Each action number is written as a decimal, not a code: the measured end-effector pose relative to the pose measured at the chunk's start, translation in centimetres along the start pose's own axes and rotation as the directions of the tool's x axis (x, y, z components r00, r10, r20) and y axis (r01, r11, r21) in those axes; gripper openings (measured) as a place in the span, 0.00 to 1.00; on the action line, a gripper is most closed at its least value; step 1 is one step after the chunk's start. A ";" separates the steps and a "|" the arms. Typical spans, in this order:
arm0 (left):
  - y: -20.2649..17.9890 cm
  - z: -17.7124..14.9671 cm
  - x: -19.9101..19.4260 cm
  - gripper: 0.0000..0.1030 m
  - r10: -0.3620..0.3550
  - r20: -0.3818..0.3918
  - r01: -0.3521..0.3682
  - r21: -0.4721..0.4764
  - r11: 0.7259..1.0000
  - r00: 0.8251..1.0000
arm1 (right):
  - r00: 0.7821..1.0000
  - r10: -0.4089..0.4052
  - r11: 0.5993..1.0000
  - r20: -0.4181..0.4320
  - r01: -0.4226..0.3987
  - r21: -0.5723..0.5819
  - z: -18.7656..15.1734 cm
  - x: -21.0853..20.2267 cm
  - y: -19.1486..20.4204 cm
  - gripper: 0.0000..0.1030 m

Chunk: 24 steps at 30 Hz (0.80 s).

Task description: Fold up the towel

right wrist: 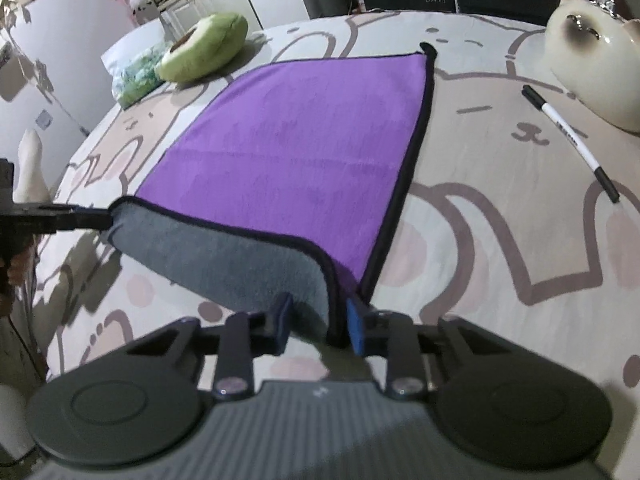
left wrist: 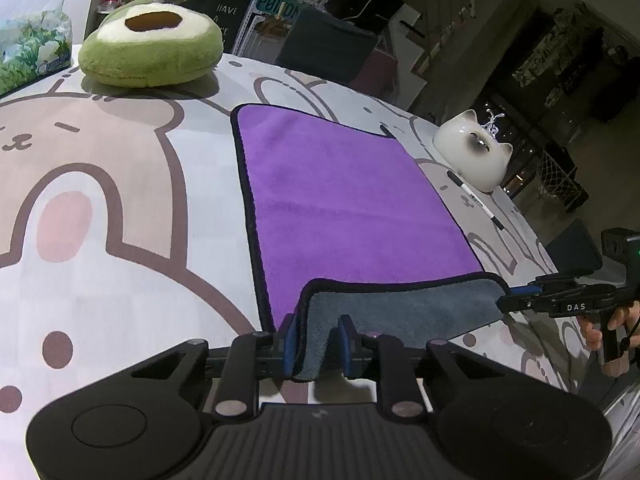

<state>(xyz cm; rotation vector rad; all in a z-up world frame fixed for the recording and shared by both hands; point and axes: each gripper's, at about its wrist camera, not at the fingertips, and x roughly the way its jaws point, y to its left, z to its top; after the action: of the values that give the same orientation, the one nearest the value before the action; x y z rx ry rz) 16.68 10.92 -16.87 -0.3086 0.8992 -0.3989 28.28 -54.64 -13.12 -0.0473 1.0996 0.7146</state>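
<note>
- Towel [left wrist: 352, 200]: a square purple microfibre cloth with a black hem and a grey underside lies mostly flat on the bunny-print tablecloth [left wrist: 120, 264]; its near edge is lifted and turned back, so a grey band shows across the 6 o'clock side of both views.
- Left gripper [left wrist: 318, 344], black with blue pads, has its fingers closed on the towel's near left corner; grey cloth bunches between the pads at 6 o'clock in the left wrist view.
- Right gripper [right wrist: 318, 326] is clamped on the near right corner, with the black hem running down between its pads.
- In the left wrist view the right gripper appears at 4 o'clock, pinching the far end of the raised edge; in the right wrist view the left gripper enters at 9 o'clock.
- A green avocado-shaped plush cushion [left wrist: 150, 46] sits on the cloth at 11 o'clock, well apart from the towel.
- A white ceramic cat figurine [left wrist: 474, 152] stands at 2 o'clock, with a black-and-white marker pen [left wrist: 476, 200] lying just beside it, near the towel's right edge.
</note>
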 end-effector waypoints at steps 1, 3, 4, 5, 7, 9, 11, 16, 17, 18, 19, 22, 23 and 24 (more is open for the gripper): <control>0.0 0.0 0.0 0.20 -0.001 -0.002 0.001 0.003 1.000 1.000 | 1.000 -0.001 1.000 -0.002 0.001 -0.002 0.0 0.1 0.0 0.28; -0.1 -0.1 0.4 0.13 0.013 -0.025 -0.012 0.014 1.000 1.000 | 1.000 0.000 1.000 -0.008 0.000 0.007 0.1 0.2 -0.1 0.21; -0.1 -0.2 0.6 0.07 0.022 -0.037 -0.021 0.017 1.000 0.999 | 1.000 0.004 1.000 -0.010 -0.004 0.011 0.0 0.2 -0.2 0.20; 0.0 -0.2 0.8 0.04 0.027 -0.044 -0.027 0.016 1.000 0.999 | 1.000 0.006 1.000 -0.013 -0.006 0.013 0.0 0.3 -0.2 0.18; 0.1 -0.2 0.8 0.04 0.036 -0.044 -0.036 0.016 0.999 0.998 | 1.000 -0.008 1.000 -0.014 0.009 0.010 0.1 0.3 -0.2 0.10; 0.0 -0.2 0.6 0.04 0.042 -0.037 -0.041 0.022 0.999 0.998 | 1.000 -0.006 1.000 -0.013 0.006 0.018 0.1 0.3 -0.2 0.05; -0.3 -0.3 0.4 0.04 0.048 -0.026 -0.047 0.029 0.998 0.999 | 1.000 -0.011 1.000 -0.012 0.011 0.009 0.2 0.1 0.0 0.05; -0.8 -0.1 -0.3 0.03 0.074 0.022 -0.074 0.023 0.997 0.997 | 1.000 -0.015 1.000 0.012 0.015 0.017 0.7 -0.7 -0.1 0.05; -1.0 0.0 -0.4 0.03 0.079 0.036 -0.080 0.028 0.996 0.996 | 1.000 -0.020 1.000 0.019 0.019 0.016 1.0 -0.9 -0.1 0.05; -1.1 0.3 -0.5 0.03 0.082 0.047 -0.084 0.029 0.996 0.996 | 0.999 -0.016 1.000 0.031 0.015 0.017 1.1 -1.2 -0.1 0.05; -1.1 0.5 -0.5 0.03 0.083 0.056 -0.084 0.026 0.996 0.995 | 0.999 -0.009 1.000 0.045 0.008 0.021 1.4 -1.6 -0.1 0.05; -1.0 1.7 -0.5 0.03 0.084 0.074 -0.086 0.022 0.996 0.994 | 0.997 -0.003 1.000 0.079 0.002 0.014 2.0 -2.3 0.0 0.04; -1.0 2.2 -0.4 0.03 0.084 0.080 -0.086 0.026 0.996 0.993 | 0.996 -0.001 1.000 0.086 0.000 0.011 2.3 -2.4 -0.1 0.04; -1.0 2.6 -0.4 0.03 0.086 0.085 -0.089 0.030 0.996 0.993 | 0.996 -0.001 1.000 0.092 0.000 0.011 2.5 -2.5 -0.1 0.04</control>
<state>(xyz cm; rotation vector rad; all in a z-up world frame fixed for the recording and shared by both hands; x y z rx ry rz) 18.41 10.50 -14.66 -0.2519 0.8197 -0.3177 29.69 -55.07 -9.90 -0.0048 1.0156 0.7039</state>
